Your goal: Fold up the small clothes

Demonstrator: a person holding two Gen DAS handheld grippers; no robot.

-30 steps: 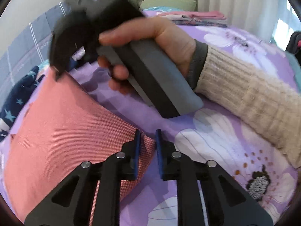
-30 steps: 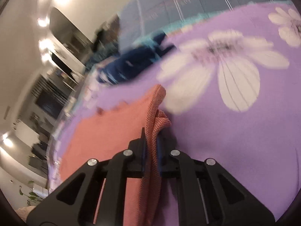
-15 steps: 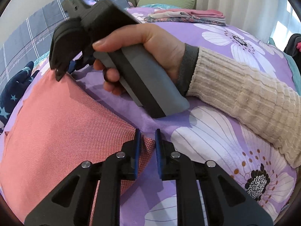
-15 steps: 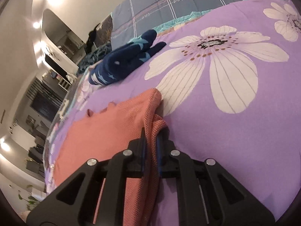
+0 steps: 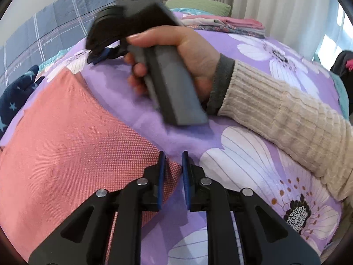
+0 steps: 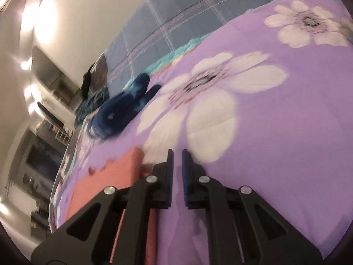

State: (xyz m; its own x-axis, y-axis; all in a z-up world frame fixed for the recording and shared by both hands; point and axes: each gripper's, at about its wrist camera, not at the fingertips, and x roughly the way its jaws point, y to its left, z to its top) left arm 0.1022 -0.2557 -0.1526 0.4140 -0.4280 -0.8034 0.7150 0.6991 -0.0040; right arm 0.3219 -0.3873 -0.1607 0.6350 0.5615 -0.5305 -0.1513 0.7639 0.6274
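The coral garment [image 5: 66, 145], 1 piece, lies spread flat on the purple flowered bedspread [image 5: 231, 159]. My left gripper [image 5: 172, 165] sits at its near corner; a tip of the coral cloth lies between the nearly closed fingers, but I cannot tell whether the pads pinch it. My right gripper [image 6: 177, 165] is clenched with nothing between its fingers, just beside the garment's far corner, above the bedspread. My right hand [image 5: 183, 53], in a cream knit sleeve [image 5: 286, 110], holds that gripper over the bedspread, beside the garment. 1 navy star-print garment [image 6: 123, 110] lies crumpled further off. 1 stack of folded clothes [image 5: 225, 25] rests near a green pillow [image 5: 198, 5].
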